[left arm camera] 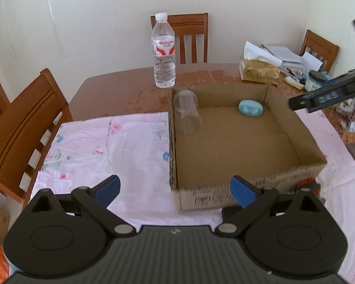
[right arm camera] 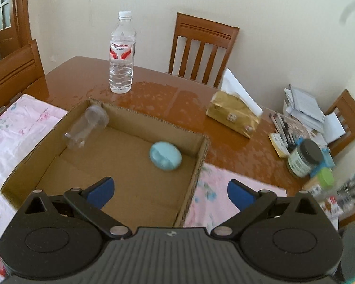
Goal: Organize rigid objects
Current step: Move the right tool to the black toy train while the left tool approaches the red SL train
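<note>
1. Two items in: we see a clear plastic cup (left arm camera: 186, 112) lying in the cardboard box (left arm camera: 293, 127) at its far left corner, and a pale blue oval case (left arm camera: 250, 108) near the far right corner.
2. The water bottle (left arm camera: 163, 52) stands upright on the table (left arm camera: 120, 94) beyond the box; we judge it next.
3. Our left gripper (left arm camera: 175, 191) and right gripper (right arm camera: 170, 193) both hang spread wide, carrying nothing.
4. Only the right view shows the dark-lidded jar (right arm camera: 304, 158) clearly; the left view catches the right gripper from the side.
</note>
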A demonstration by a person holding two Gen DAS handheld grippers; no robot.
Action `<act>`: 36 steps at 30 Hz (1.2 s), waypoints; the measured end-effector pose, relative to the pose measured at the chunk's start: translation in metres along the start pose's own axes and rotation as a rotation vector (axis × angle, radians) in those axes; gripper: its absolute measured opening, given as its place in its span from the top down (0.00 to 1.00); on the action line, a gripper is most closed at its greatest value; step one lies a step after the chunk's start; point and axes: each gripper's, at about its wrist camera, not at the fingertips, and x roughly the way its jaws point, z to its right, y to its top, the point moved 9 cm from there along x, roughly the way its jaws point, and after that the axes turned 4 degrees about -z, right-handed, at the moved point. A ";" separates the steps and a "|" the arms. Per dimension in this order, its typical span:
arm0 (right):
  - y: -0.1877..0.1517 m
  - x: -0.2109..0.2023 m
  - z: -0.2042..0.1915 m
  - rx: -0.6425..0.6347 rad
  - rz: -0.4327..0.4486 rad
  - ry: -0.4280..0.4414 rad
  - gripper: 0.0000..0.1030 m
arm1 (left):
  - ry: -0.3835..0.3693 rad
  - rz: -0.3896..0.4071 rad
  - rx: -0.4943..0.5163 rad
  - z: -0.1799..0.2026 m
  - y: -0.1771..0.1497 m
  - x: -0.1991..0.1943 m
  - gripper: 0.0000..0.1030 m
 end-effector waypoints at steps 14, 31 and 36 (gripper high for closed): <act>-0.110 -0.008 -0.019 0.169 -0.151 0.059 0.00 | 0.083 -0.053 -0.013 -0.004 -0.061 -0.007 0.04; -0.143 0.034 -0.009 0.255 -0.251 -0.025 0.00 | 0.055 -0.092 -0.046 -0.008 -0.079 -0.004 0.04; -0.161 0.024 0.015 0.311 -0.259 -0.051 0.00 | 0.047 -0.096 -0.035 -0.004 -0.077 0.000 0.04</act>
